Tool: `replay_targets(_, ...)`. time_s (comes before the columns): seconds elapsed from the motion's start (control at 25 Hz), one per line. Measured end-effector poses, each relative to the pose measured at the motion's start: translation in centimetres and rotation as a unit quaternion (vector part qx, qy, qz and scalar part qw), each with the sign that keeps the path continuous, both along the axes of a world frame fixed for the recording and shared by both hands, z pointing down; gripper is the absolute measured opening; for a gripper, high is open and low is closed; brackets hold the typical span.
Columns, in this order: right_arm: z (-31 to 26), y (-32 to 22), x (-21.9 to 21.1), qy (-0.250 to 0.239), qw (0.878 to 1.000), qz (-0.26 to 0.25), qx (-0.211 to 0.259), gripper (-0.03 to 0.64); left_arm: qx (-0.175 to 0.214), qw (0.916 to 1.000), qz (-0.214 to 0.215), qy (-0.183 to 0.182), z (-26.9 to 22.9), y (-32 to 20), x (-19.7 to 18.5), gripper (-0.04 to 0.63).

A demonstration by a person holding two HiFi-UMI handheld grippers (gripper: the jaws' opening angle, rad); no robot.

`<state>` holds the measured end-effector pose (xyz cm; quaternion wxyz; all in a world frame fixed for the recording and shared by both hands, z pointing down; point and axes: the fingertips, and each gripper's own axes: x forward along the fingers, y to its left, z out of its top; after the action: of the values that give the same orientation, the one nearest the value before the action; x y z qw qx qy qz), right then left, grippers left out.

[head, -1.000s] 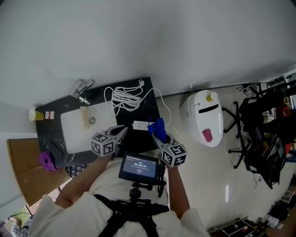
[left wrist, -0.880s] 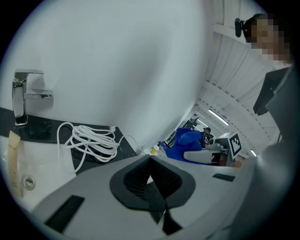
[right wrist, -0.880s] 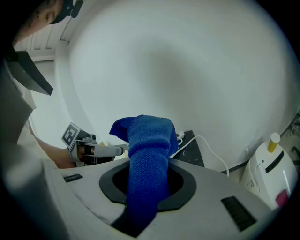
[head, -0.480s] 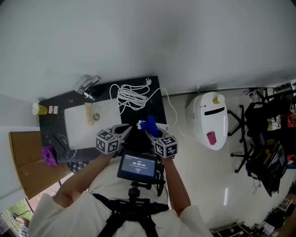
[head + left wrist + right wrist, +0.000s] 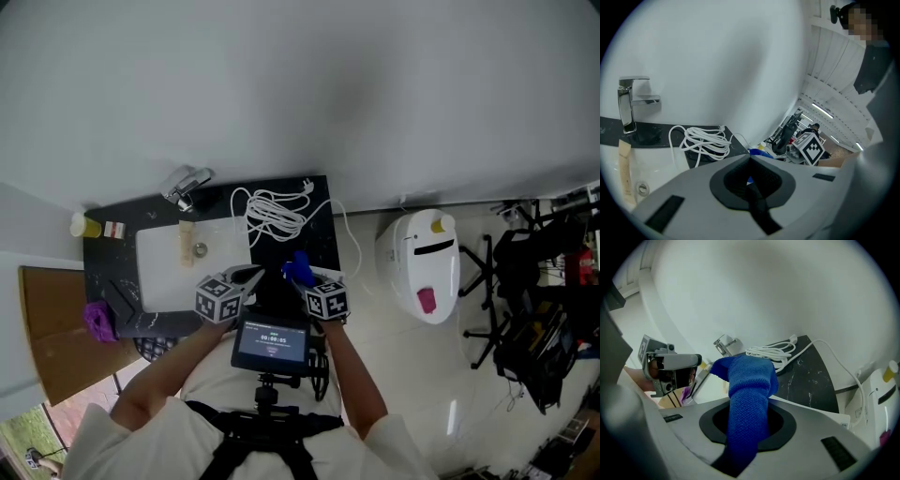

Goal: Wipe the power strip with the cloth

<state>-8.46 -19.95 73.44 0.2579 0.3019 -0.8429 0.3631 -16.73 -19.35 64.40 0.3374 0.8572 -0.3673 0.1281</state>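
Observation:
My right gripper [image 5: 296,273] [image 5: 745,405] is shut on a blue knitted cloth [image 5: 299,268] [image 5: 749,380], which sticks up out of its jaws. The white power strip [image 5: 826,412] lies on the black counter [image 5: 319,239] right under that gripper; only its edge shows. Its white cable [image 5: 276,214] [image 5: 704,143] [image 5: 774,351] is coiled behind it. Just left of the cloth, my left gripper [image 5: 253,276] [image 5: 750,160] has its jaws together and nothing held. A bit of the cloth [image 5: 757,151] shows beyond them.
A white sink [image 5: 161,264] with a chrome faucet [image 5: 188,184] [image 5: 629,102] fills the counter's left part. A yellow cup [image 5: 82,225] and a purple thing [image 5: 97,322] sit at its left end. On the floor to the right stand a white appliance [image 5: 424,262] and a black chair [image 5: 525,309].
My right gripper has carried the cloth left, closer to my left gripper, and now hides the power strip in the head view. The head view has shifted slightly.

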Motion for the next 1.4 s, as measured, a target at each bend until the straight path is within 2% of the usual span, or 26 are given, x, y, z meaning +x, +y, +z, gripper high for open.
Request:
replay_targets(0.76,5.3,-0.3,1.4,0.031,0.998,0.008,-0.061,0.087,-0.008,0.9998,0.0,-0.016,1.1,-0.3,0.2,0.005)
replay_targets(1.4,5.7,-0.5,2.5,0.043,0.997,0.014,-0.065,0.084,-0.01,0.9997,-0.011,-0.02,1.7,-0.5,0.7,0.005)
